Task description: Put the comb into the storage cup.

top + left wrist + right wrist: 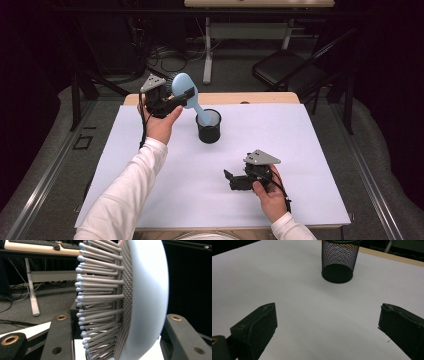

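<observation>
In the high view, the left gripper [186,96] is raised over the far left part of the bench [300,150], held in the left hand [161,122]. Its jaws are closed on the head of a pale blue brush [189,95]. The brush slants: its head is up and to the left, and its handle runs down to the right into a black mesh cup [209,127], so the long axis lies on a diagonal. The handle's tip rests inside the cup's rim; how deep it goes is hidden by the wall. The cup stands upright near the middle of the bench. The right gripper [231,179] lies low near the front right, in the right hand [270,192], its jaws pointing left and spread wide with nothing between them. It is well apart from the cup.

In the left gripper view, the brush [147,297] head is seen edge-on between the two jaws, its smooth back to the right and its grey bristles [100,297] pointing left. The jaws clamp it from both sides. Head and handle are cut off at the top and bottom edges.

In the right gripper view, both jaws stand wide over bare white bench [274,272]. The cup [338,261] stands ahead, its rim cut off at the top; what it holds cannot be made out through the mesh.
</observation>
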{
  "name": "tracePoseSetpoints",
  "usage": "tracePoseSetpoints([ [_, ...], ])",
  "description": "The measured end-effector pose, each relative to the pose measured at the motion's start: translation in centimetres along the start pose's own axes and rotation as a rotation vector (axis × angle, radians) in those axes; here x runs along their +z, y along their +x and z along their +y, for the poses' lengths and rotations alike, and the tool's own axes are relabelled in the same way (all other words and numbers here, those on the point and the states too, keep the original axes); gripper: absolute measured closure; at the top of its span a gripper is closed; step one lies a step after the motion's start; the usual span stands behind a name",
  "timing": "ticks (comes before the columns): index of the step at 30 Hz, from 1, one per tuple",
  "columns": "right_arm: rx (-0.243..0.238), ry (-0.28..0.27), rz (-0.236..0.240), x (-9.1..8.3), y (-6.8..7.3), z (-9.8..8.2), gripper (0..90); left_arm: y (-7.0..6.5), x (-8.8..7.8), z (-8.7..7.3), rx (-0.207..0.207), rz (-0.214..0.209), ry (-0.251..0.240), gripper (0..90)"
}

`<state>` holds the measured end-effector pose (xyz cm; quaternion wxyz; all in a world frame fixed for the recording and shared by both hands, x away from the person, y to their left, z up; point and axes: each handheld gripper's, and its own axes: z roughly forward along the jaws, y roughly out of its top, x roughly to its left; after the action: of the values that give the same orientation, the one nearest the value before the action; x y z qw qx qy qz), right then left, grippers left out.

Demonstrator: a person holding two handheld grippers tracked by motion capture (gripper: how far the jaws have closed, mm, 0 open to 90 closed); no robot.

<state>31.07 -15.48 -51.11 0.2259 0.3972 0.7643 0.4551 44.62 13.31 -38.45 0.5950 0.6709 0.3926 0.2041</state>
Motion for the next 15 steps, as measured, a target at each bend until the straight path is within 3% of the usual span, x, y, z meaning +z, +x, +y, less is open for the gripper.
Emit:
tracePoseSetpoints([
  [15,-0.002,0.0,0.0,0.0,0.0,0.0,1.6,0.1,1.3,0.0,-0.002,0.039,0.016,48.6],
])
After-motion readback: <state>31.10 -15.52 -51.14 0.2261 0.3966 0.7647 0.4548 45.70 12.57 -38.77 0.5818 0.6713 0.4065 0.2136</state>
